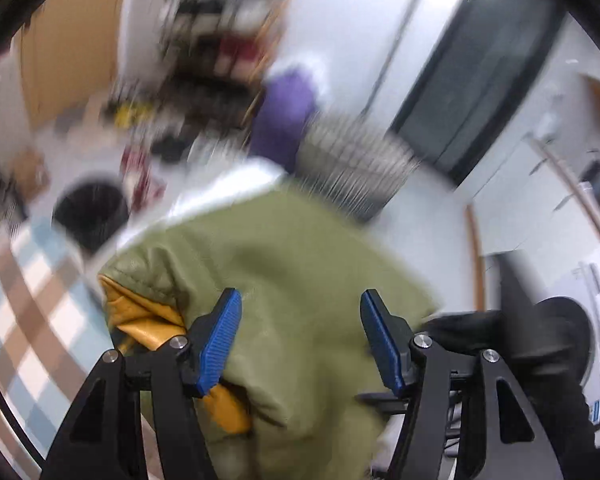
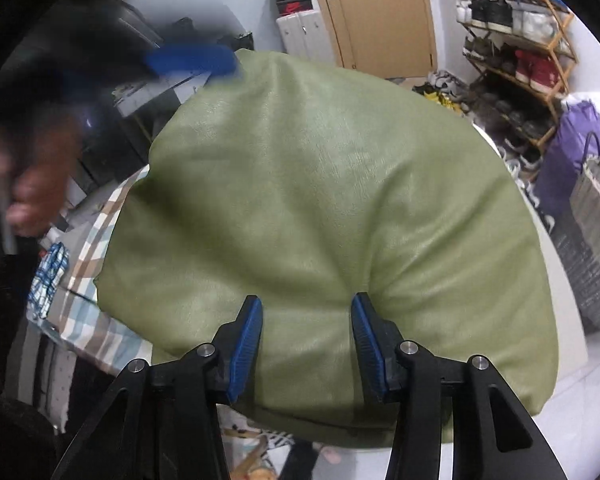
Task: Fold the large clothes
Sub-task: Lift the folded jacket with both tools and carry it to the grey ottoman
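- Right wrist view: green jacket point(image 2: 324, 208) billows centre frame, right gripper point(image 2: 306, 340) spread, fabric bunched between unpressed pads.
- Left gripper point(image 1: 300, 340) likewise spread; yellow lining point(image 1: 140, 320) at nine o'clock.
- Likely soft, slick, bulky; pinch a seam.

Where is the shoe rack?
In the right wrist view, the shoe rack stands top right, beside the wooden door, behind the green jacket.

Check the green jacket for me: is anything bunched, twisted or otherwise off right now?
The green jacket looks bulged rather than flat. In the left wrist view its yellow lining spills out beside the left hand-held gripper, so that edge is turned inside out. That view is blurred; no damage is visible.
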Action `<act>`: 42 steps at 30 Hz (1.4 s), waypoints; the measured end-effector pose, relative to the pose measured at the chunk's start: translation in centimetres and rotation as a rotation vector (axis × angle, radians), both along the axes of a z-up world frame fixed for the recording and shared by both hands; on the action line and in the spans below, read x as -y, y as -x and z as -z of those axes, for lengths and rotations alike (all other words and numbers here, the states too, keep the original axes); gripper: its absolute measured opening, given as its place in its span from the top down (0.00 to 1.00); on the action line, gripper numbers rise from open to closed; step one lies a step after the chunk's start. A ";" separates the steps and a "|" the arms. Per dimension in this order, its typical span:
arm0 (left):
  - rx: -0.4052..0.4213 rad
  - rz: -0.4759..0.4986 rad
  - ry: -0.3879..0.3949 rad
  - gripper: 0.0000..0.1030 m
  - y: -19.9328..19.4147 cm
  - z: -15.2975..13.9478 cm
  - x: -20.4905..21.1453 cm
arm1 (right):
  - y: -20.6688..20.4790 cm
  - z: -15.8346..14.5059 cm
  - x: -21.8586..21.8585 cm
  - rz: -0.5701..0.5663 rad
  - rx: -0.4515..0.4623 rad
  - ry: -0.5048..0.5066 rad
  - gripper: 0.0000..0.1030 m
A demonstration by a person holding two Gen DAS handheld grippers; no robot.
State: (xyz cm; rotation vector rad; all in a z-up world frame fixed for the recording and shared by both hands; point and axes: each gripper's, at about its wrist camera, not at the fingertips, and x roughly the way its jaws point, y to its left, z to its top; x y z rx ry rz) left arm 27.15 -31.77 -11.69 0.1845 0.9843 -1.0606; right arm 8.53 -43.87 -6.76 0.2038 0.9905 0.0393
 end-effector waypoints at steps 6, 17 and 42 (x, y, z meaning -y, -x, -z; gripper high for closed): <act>-0.197 -0.088 0.158 0.85 -4.4 4.7 -3.9 | 1.5 0.7 2.2 0.029 0.030 -0.120 0.61; -0.186 -0.135 0.131 0.85 -2.8 1.1 -2.5 | -1.6 0.3 -5.9 -0.047 0.021 -0.131 0.78; -0.121 -0.065 0.161 0.81 -3.9 1.1 -2.3 | 0.7 1.0 3.4 0.167 0.039 -0.180 1.00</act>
